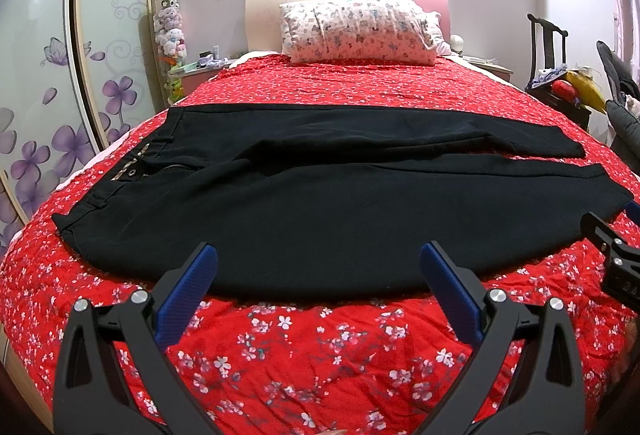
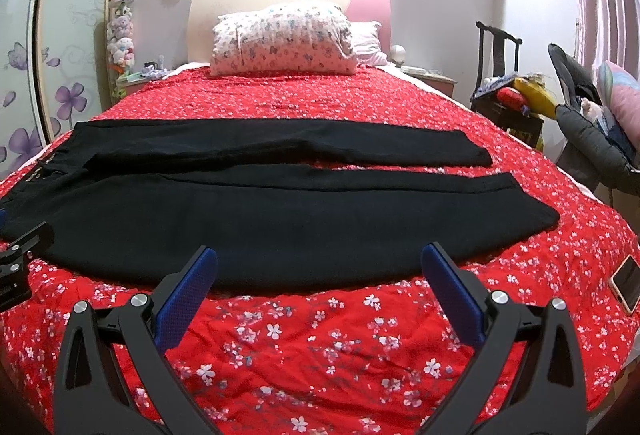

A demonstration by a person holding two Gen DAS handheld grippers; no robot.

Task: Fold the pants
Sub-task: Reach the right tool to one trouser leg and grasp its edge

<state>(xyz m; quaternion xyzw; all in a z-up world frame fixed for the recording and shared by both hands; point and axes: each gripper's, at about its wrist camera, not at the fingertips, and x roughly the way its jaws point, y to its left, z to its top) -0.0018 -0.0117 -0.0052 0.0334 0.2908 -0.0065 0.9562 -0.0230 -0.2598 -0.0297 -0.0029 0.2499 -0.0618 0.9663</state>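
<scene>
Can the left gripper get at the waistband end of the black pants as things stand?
Probably yes. The left gripper is open above the red bedspread, and the pants lie flat with the waistband off to its left. Nothing lies between them, though it would have to shift left.

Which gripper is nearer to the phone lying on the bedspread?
Right. The phone lies just beyond and to the right of the right gripper. The left gripper is farther left, nearer the waistband of the pants; its view does not show the phone.
</scene>
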